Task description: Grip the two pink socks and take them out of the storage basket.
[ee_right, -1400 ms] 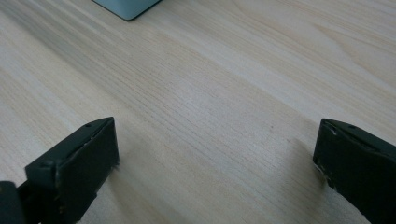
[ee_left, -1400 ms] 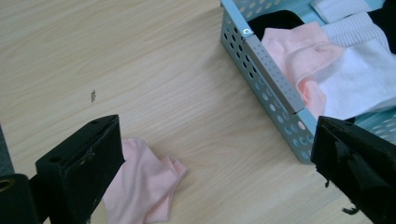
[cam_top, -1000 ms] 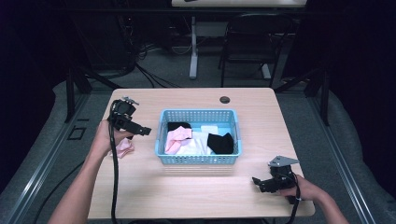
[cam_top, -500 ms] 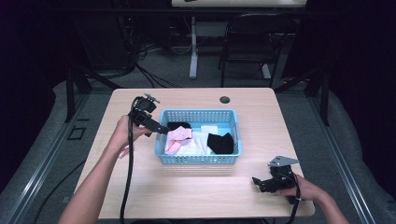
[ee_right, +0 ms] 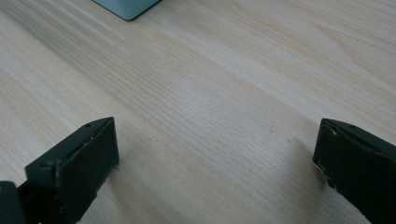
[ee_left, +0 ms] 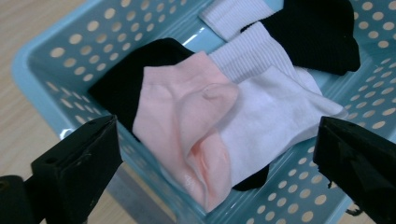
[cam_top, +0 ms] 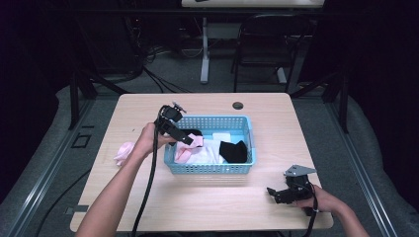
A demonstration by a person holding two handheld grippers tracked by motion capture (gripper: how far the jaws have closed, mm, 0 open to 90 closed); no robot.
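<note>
One wooden table [cam_top: 207, 207] carries every item, and the blue perforated basket [cam_top: 207, 168] near its centre serves as the reference for all positions below. Inside the basket lie a white sock [ee_left: 275, 112], a black sock [ee_left: 317, 32] toward the basket's far right end, a second black piece [ee_left: 116, 84] at its left end, and a pink sock [ee_left: 187, 135] draped over the left portion, overlapping the white sock. The left gripper [cam_top: 184, 139] is positioned above the basket's left end, jaws spread wide with nothing between them, directly over the pink sock without touching it. The right gripper [cam_top: 276, 193] rests on the table, well clear of the basket's front right corner, jaws likewise spread and empty. A second pink sock [cam_top: 123, 152] lies on the table left of the basket. A small dark round grommet [cam_top: 238, 105] sits behind the basket.
</note>
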